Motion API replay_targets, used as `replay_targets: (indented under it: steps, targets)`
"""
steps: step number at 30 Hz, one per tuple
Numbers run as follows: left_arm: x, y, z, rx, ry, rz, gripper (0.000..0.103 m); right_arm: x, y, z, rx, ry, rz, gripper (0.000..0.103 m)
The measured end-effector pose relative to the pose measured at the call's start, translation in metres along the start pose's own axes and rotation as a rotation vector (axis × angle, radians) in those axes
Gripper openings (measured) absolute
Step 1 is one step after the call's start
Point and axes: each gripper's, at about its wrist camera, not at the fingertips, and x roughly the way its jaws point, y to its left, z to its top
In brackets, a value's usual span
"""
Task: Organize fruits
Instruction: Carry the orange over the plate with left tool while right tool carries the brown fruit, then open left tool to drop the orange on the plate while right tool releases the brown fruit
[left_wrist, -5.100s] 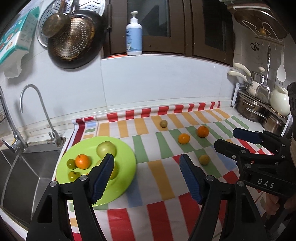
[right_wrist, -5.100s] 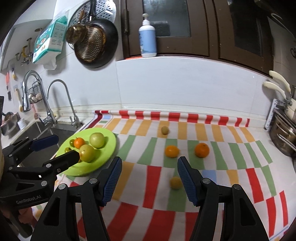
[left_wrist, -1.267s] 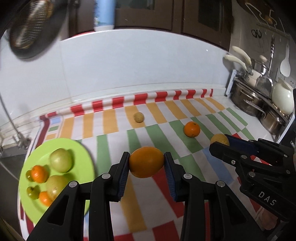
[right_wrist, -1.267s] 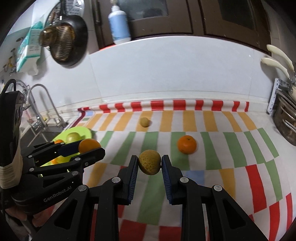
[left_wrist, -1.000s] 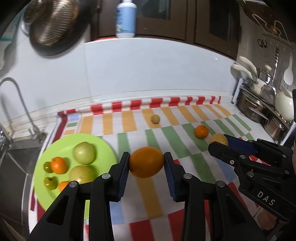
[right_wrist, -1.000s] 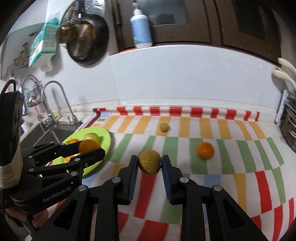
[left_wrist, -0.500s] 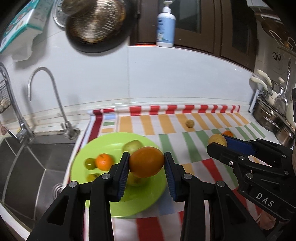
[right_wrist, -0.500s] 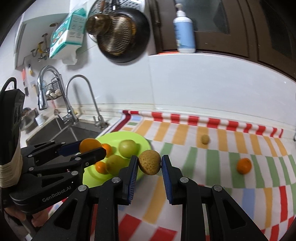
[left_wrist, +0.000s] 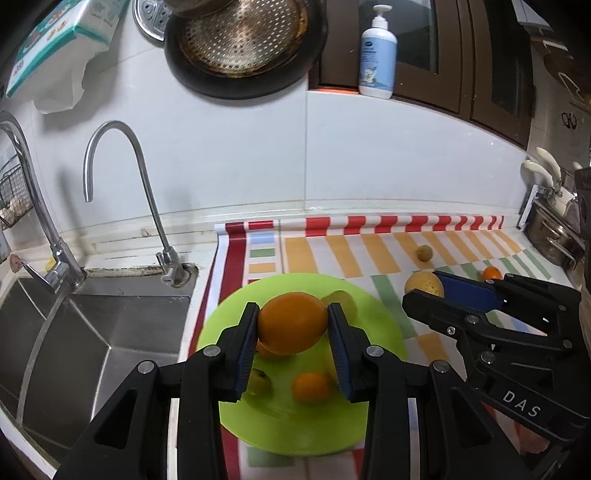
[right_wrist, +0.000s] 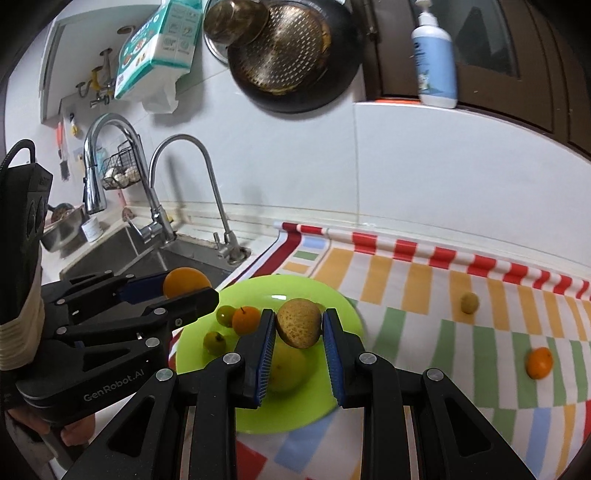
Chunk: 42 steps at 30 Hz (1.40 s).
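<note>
Right wrist view alone is showing green fruits (right_wrist: 221, 328) at nine o'clock on the plate (right_wrist: 343, 301); the right gripper (right_wrist: 298, 334) is clamping a round brown fruit (right_wrist: 299, 323), while the left gripper (left_wrist: 291, 328) is clamping an orange (left_wrist: 291, 321), its long axis lying crosswise.

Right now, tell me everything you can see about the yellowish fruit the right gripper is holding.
The yellowish fruit is small, round and tan-yellow, with a rough, finely speckled skin, darker along its lower edge. It is whole and unmarked. The right gripper clamps it between its two blue ribbed pads, one on each side, and nothing else touches it. It hangs in the air above the green plate, over a larger pale yellow-green fruit lying there. The left wrist view shows it too.
</note>
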Motion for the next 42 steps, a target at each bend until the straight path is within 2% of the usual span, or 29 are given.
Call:
replay_targets:
  steps: [14,22,25,31,37,42]
  targets:
    - [0.062,0.043,0.007,0.011,0.07,-0.013,0.037,0.074,0.013,0.025,-0.046,0.053,0.028,0.027]
    - [0.092,0.046,0.009,0.028,0.102,-0.064,0.037,0.106,0.008,0.024,-0.043,0.109,0.038,0.027]
    - [0.097,0.045,0.009,0.029,0.105,-0.072,0.04,0.113,0.004,0.024,-0.031,0.113,0.044,0.027]
    - [0.092,0.044,0.01,0.016,0.095,-0.063,0.043,0.113,-0.001,0.025,-0.01,0.112,0.043,0.028]
    - [0.071,0.043,0.008,-0.024,0.072,-0.041,0.043,0.093,-0.002,0.02,-0.003,0.09,0.019,0.029]
    - [0.044,0.035,0.01,-0.03,0.034,-0.027,0.048,0.068,-0.002,0.019,0.006,0.051,-0.009,0.035]
